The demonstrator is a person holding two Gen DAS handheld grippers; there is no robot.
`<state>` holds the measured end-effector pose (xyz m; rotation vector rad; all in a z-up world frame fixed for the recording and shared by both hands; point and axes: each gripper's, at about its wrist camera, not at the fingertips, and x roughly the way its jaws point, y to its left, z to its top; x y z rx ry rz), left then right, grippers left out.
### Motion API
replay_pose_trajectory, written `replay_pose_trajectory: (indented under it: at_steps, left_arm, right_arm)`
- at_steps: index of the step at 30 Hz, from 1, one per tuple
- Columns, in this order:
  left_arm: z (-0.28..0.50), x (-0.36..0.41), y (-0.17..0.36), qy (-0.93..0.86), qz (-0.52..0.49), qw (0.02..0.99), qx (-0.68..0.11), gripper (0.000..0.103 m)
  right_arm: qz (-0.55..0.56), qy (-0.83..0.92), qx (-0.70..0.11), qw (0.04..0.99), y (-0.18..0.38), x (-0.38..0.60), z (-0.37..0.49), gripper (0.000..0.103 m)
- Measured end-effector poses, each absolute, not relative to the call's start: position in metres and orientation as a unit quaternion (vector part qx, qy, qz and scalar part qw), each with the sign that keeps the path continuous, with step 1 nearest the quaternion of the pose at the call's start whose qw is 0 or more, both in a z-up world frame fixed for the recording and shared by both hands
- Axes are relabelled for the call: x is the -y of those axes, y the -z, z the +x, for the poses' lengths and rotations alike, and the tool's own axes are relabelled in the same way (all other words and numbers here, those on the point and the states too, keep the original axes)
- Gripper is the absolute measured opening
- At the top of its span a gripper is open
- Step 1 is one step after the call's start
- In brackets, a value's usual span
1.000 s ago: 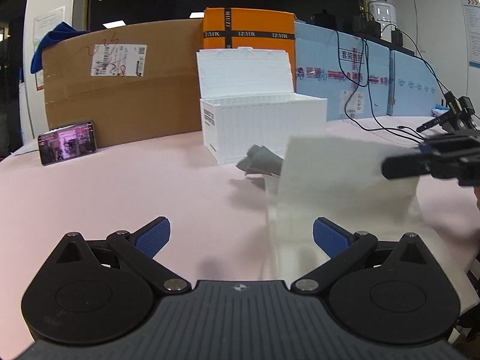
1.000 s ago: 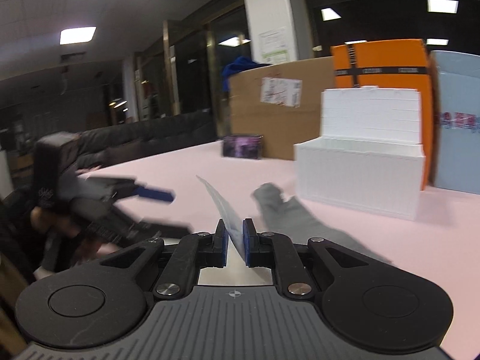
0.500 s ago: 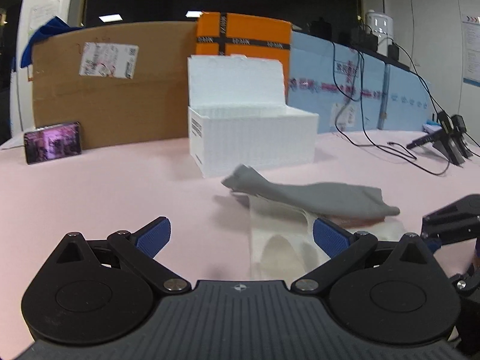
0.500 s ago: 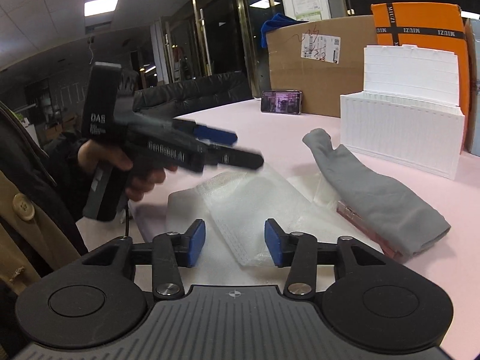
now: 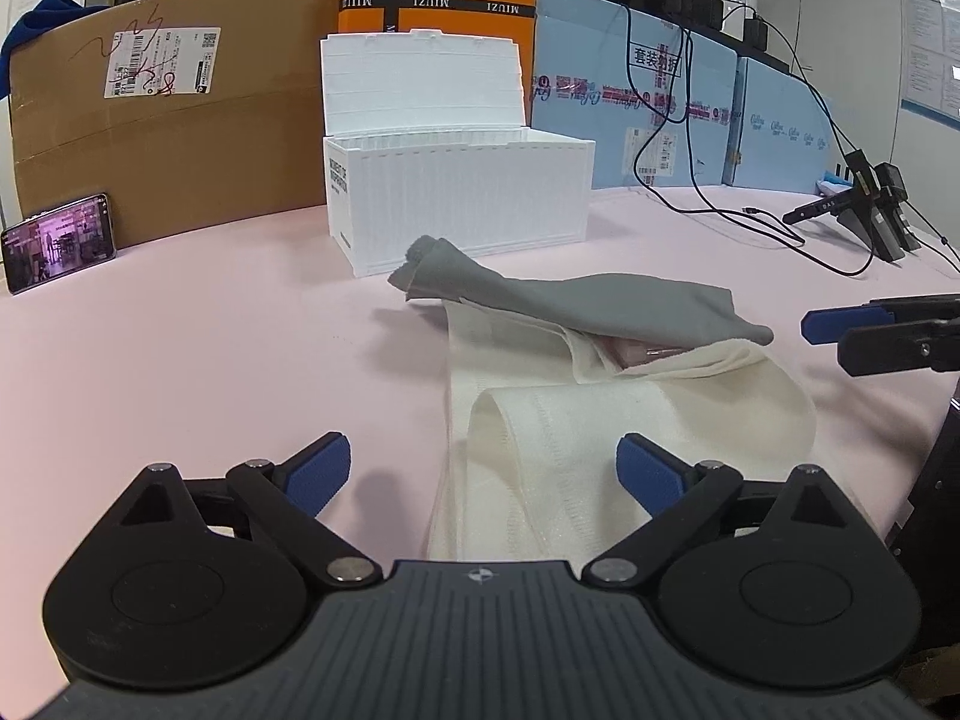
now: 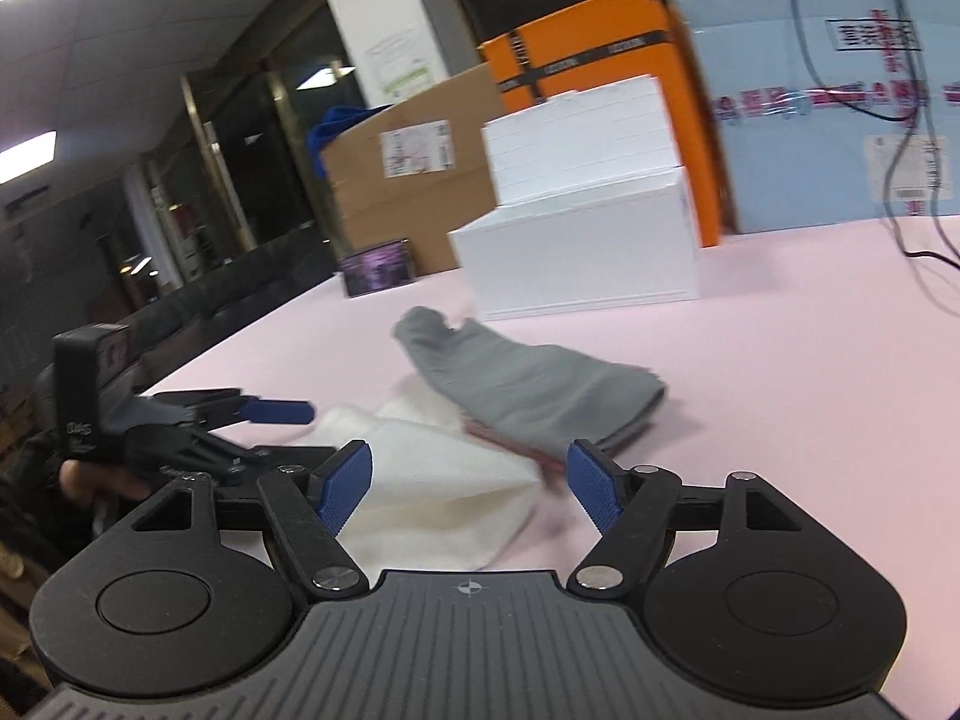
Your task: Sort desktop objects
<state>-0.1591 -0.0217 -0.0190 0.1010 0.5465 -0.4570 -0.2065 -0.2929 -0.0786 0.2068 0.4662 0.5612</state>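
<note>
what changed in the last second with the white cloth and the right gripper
The right gripper, shut on the white cloth and holding it up a second ago, has let go and opened wide; the cloth now lies on the table by the grey cloth. The left gripper stayed open, the white box unmoved.

The left gripper (image 5: 483,468) fills the bottom of its own view, blue-padded fingers (image 5: 315,471) spread wide with nothing between them. The right gripper (image 6: 469,483) sits likewise at the bottom of its view, fingers (image 6: 591,483) wide apart and empty. At the left edge there, a hand (image 6: 90,474) grips the left gripper's handle.
</note>
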Motion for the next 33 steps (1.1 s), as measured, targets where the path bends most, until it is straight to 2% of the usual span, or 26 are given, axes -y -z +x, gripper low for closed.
replay_pose_trajectory:
  at_steps: [6, 14, 18, 22, 26, 31, 33]
  left_arm:
    - [-0.151, 0.021, 0.007, 0.220, 0.052, 0.943, -0.246, 0.096]
    - [-0.111, 0.013, -0.010, 0.236, -0.021, 0.941, -0.243, 0.092]
    - [-0.077, 0.017, -0.009, 0.235, -0.048, 0.935, -0.262, 0.081]
    - [-0.053, 0.024, -0.005, 0.244, -0.058, 0.927, -0.279, 0.075]
    - [-0.040, 0.033, 0.000, 0.258, -0.052, 0.918, -0.296, 0.059]
    - [-0.035, 0.041, 0.004, 0.274, -0.042, 0.912, -0.303, 0.047]
    - [-0.034, 0.044, 0.004, 0.280, -0.039, 0.911, -0.300, 0.044]
  right_arm:
    - [0.062, -0.208, -0.246, 0.945, 0.084, 0.291, -0.190, 0.072]
    - [0.170, -0.227, -0.269, 0.920, 0.089, 0.309, -0.170, 0.072]
    - [0.172, -0.212, -0.279, 0.920, 0.089, 0.306, -0.160, 0.072]
    - [0.166, -0.204, -0.289, 0.920, 0.089, 0.301, -0.149, 0.071]
    - [0.147, -0.202, -0.300, 0.921, 0.090, 0.295, -0.140, 0.069]
    - [0.131, -0.200, -0.303, 0.923, 0.089, 0.295, -0.134, 0.060]
    - [0.129, -0.199, -0.303, 0.923, 0.088, 0.296, -0.132, 0.050]
